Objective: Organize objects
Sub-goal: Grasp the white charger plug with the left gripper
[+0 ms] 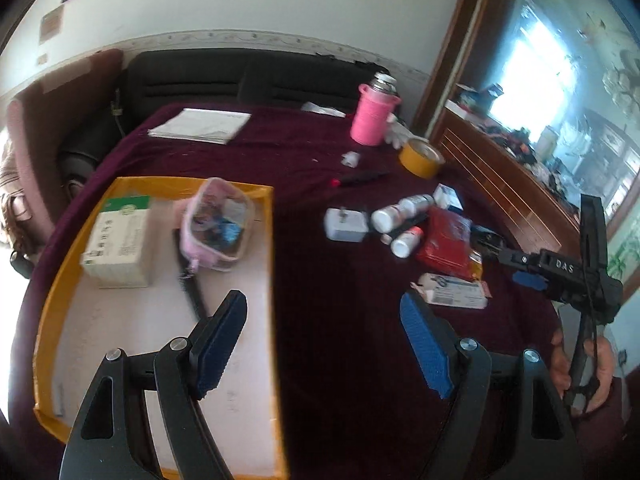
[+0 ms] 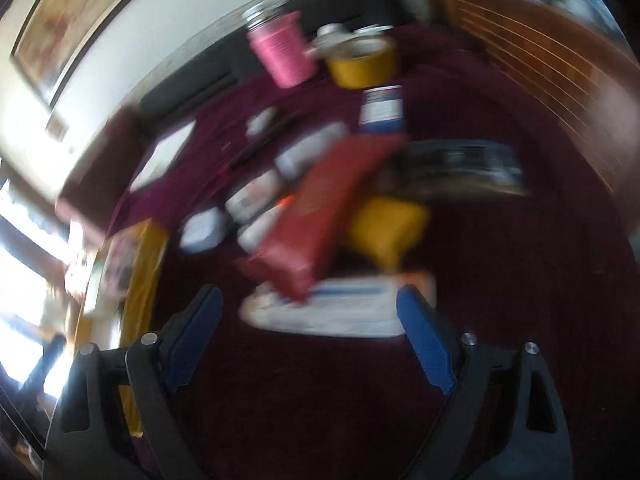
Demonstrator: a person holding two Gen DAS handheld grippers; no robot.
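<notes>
A: On the dark red tabletop [image 1: 320, 152] there is a messy pile of small things, just to the right of the yellow tray [image 1: 52, 280]. What do you think we grab first?

B: Maybe the flat white packet [image 1: 456, 292] at the near edge of the pile. It lies just past the right claw [image 2: 308, 332], between the two blue pads but not touched by them.

A: Is that claw holding anything?

B: No. Its jaws stand wide and empty. The left claw [image 1: 324, 340] is wide and empty too. It hangs over the right edge of the tray.

A: How would the packet feel?

B: Light and thin, I guess, and a bit bendy. It lies so flat that the pads may slide over it. I would pinch it by a short end, or lift one edge first.

A: And the red pouch [image 1: 444, 240]?

B: It looks soft and shiny, so it may slip or sag. Its near end lies on the packet. Best to take it across the middle.

A: The white bottles [image 1: 400, 210]?

B: Hard and round. They lie on their sides, so they could roll away. Squeeze across the body, not the cap.

A: What is in the tray now?

B: A white box with a green top [image 1: 120, 240] at the far left, and a pink see-through pouch [image 1: 214, 224] just beside it. Lots of bare room in front.

A: The right view is very blurry

B: Yes, so small things there are hard to tell
</notes>
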